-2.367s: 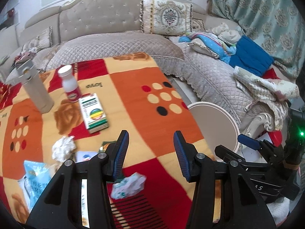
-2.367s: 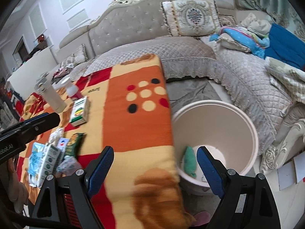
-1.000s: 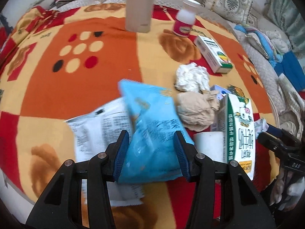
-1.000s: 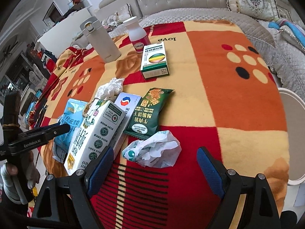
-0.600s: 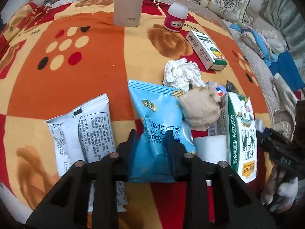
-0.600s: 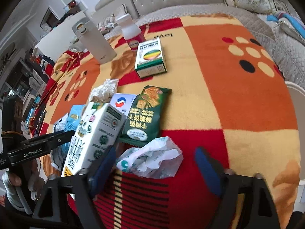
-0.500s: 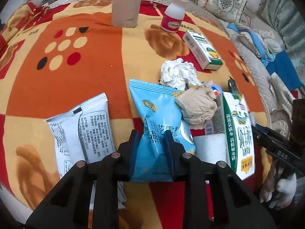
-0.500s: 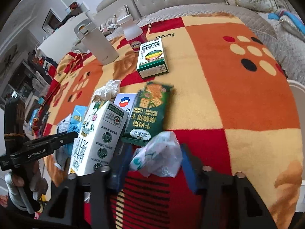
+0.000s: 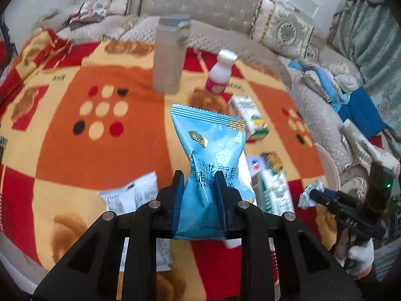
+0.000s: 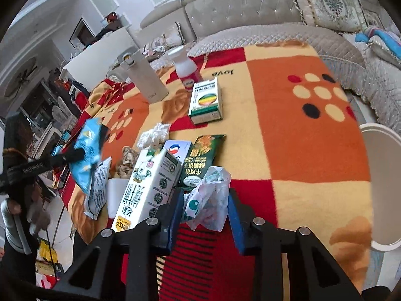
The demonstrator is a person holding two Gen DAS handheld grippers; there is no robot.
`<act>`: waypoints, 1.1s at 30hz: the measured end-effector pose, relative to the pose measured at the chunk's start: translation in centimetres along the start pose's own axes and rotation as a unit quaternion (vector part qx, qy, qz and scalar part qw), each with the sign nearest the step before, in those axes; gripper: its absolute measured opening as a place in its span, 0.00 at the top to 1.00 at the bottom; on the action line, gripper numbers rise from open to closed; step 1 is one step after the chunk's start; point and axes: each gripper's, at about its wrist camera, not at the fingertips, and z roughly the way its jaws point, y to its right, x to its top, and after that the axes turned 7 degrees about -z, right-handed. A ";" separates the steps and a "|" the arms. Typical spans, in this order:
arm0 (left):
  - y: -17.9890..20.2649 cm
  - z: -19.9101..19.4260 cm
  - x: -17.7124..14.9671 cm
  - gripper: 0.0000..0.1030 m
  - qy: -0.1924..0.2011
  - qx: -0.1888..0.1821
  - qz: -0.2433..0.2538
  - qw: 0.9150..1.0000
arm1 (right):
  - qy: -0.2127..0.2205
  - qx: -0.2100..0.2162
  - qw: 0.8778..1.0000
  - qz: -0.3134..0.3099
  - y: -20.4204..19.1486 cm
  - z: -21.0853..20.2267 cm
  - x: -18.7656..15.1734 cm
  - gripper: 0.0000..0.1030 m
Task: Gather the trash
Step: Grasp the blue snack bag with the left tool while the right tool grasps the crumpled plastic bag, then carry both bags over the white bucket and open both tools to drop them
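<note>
My left gripper (image 9: 199, 183) is shut on a light blue snack bag (image 9: 213, 155) and holds it above the blanket-covered table (image 9: 75, 150); the bag also shows at the left of the right wrist view (image 10: 86, 150). My right gripper (image 10: 204, 200) is shut on a crumpled white plastic wrapper (image 10: 209, 198) at the table's near side. A white round trash bin (image 10: 383, 175) stands beside the table on the right.
On the table lie a milk carton (image 10: 147, 185), a green snack bag (image 10: 200, 160), a white sachet (image 9: 132, 195), crumpled tissue (image 10: 155, 135), a blue-and-white box (image 10: 176, 150), a medicine box (image 10: 206, 100), a pink-labelled bottle (image 10: 185, 70) and a white flask (image 10: 145, 80). Sofas surround it.
My left gripper has lifted the blue bag off the table. My right gripper has closed around the plastic wrapper.
</note>
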 end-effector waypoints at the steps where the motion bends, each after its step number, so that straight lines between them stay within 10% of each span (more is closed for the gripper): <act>1: 0.6 -0.3 0.2 0.78 0.005 -0.005 0.003 1.000 | 0.003 -0.004 1.000 -0.003 0.1 -0.4 0.1 0.68; 33: 26.1 8.2 -1.9 0.78 -0.051 -0.117 0.141 0.982 | 0.060 -0.179 0.978 0.087 15.3 -12.0 -1.9 0.68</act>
